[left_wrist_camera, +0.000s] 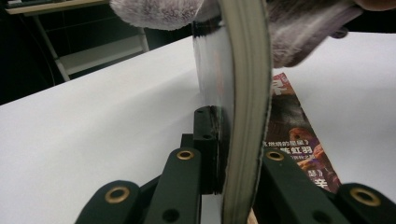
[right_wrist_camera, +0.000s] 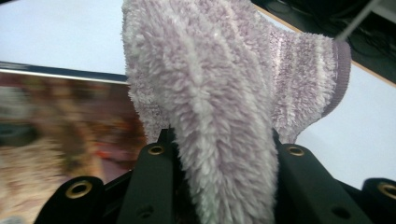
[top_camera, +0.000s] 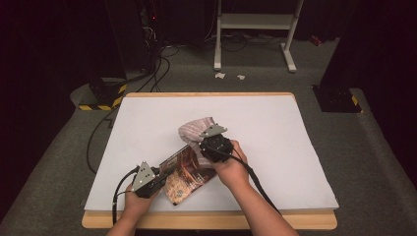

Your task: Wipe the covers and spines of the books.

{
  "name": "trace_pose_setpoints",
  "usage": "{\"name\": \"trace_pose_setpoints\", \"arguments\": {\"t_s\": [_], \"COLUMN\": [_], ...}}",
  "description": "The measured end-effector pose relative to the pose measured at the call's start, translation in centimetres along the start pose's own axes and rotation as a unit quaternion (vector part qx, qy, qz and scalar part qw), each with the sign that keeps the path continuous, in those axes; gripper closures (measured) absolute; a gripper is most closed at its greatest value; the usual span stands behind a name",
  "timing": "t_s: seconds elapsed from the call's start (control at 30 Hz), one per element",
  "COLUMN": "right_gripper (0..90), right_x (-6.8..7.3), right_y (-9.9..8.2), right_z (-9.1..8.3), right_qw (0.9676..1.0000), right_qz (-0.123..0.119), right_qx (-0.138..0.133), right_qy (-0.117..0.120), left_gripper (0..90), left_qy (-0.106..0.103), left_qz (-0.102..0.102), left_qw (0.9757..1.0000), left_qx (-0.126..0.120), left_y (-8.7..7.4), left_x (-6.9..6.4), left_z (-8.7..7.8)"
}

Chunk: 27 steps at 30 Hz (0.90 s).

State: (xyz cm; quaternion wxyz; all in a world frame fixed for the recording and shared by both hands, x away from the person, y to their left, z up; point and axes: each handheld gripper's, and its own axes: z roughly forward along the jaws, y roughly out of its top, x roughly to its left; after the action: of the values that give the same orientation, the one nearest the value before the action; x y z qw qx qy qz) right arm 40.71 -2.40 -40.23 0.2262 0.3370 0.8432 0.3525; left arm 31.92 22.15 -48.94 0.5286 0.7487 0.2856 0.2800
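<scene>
A magazine with a reddish-brown cover lies on the white table, near the front edge. My left gripper is shut on a sheaf of its pages, which stands up on edge between the jaws of my left gripper. The rest of the magazine lies flat beside it. A fluffy lilac cloth hangs over the magazine's far end. My right gripper is shut on this cloth, which bulges out between the jaws of my right gripper. The blurred cover shows beneath the cloth.
The table has a wooden rim along its front. Behind it on the grey floor stand a white metal frame and a black base with yellow-black tape, with cables running past. Bare white surface spreads left, right and back.
</scene>
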Motion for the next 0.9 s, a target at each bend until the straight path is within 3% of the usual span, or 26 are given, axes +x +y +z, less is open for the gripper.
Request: {"name": "trace_pose_setpoints", "arguments": {"t_s": [0.23, 0.53, 0.67, 0.73, 0.9], "right_gripper": [69.2, 69.2, 69.2, 69.2, 69.2], "right_x": [-3.2, -5.9, -7.9, -9.0, -11.8], "right_y": [-0.7, -1.1, -1.5, -1.7, -2.8], "right_z": [1.4, 2.7, 3.1, 3.1, 1.6], "right_qw": [0.9987, 0.996, 0.9929, 0.9902, 0.985], "right_qz": [0.028, 0.052, 0.064, 0.061, 0.095], "right_qx": [0.022, 0.041, 0.051, 0.057, 0.059], "right_qy": [-0.036, -0.06, -0.086, -0.112, -0.132], "left_gripper": [83.5, 83.5, 83.5, 83.5, 83.4], "left_qy": [0.001, 0.0, -0.001, -0.001, 0.0], "left_qz": [0.0, 0.001, 0.002, -0.001, -0.002], "left_qw": [1.0, 1.0, 1.0, 1.0, 1.0], "left_qx": [0.0, 0.0, -0.001, -0.001, -0.001], "left_y": [0.0, 0.0, -0.1, -0.2, -0.2], "left_x": [0.0, 0.0, 0.1, 0.2, 0.2], "left_z": [0.0, 0.0, -0.1, -0.1, -0.1]}}
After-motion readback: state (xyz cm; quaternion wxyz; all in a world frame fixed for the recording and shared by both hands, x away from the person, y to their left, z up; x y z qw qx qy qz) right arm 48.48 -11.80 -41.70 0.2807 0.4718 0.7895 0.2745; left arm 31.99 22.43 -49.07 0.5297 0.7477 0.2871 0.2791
